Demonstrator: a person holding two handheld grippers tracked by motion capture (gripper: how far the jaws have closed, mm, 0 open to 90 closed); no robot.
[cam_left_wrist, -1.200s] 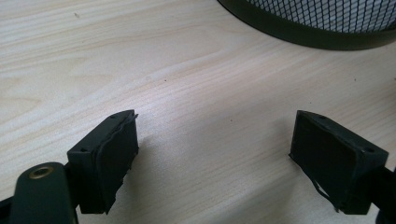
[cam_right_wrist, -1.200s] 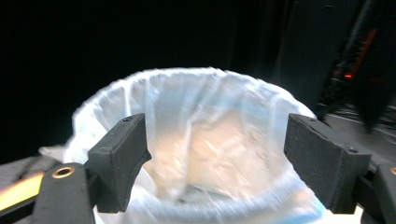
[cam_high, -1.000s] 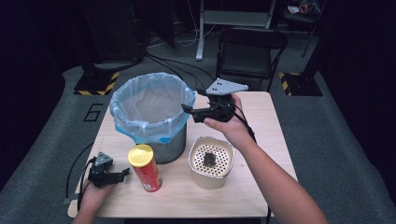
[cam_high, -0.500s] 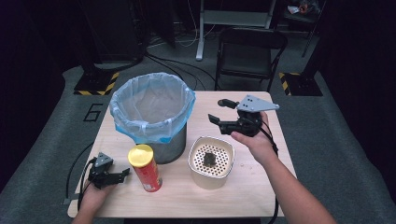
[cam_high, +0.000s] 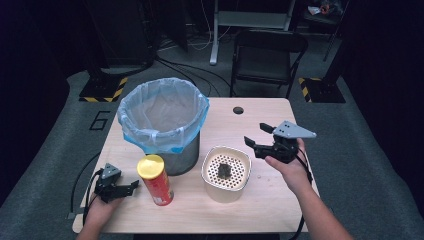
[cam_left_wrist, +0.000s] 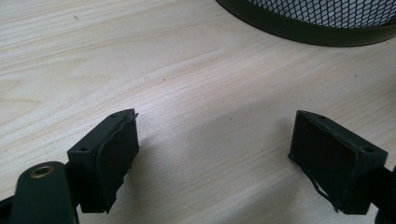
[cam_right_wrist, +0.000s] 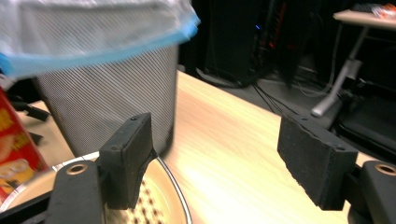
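Cream plastic forms the round strainer bowl (cam_high: 226, 172) standing on the near middle of the wooden table (cam_high: 260, 125), and a small dark lump (cam_high: 224, 169) lies on its perforated floor. In the right gripper view a part of the bowl's rim (cam_right_wrist: 173, 196) curves under the near jaw, with holes visible inside.

Just to the right of the bowl, the right gripper (cam_high: 256, 136) hangs above the table in the person's right hand (cam_high: 287, 167), its jaws pointing left toward the bin. Those jaws have just been closing a little, yet they are spread with nothing between them; in the right gripper view (cam_right_wrist: 215, 163) only bare table shows in the gap.

Left of the bowl stands a red chip can (cam_high: 155, 180) with a yellow lid, upright, and behind it, close by, a mesh waste bin (cam_high: 165, 122) lined with a pale blue bag. The bin's mesh wall (cam_right_wrist: 107, 102) and the bag's blue edge rise in front of the right gripper's camera, with a slice of the red can (cam_right_wrist: 14, 144) at the left edge.

At the near left corner of the table the left gripper (cam_high: 131, 186) rests low in the person's left hand (cam_high: 102, 205), pointing toward the can but apart from it. Its jaws are spread wide and hold nothing; in the left gripper view (cam_left_wrist: 215, 154) plain wood lies between them and the bin's dark base rim (cam_left_wrist: 308, 30) curves across the top.
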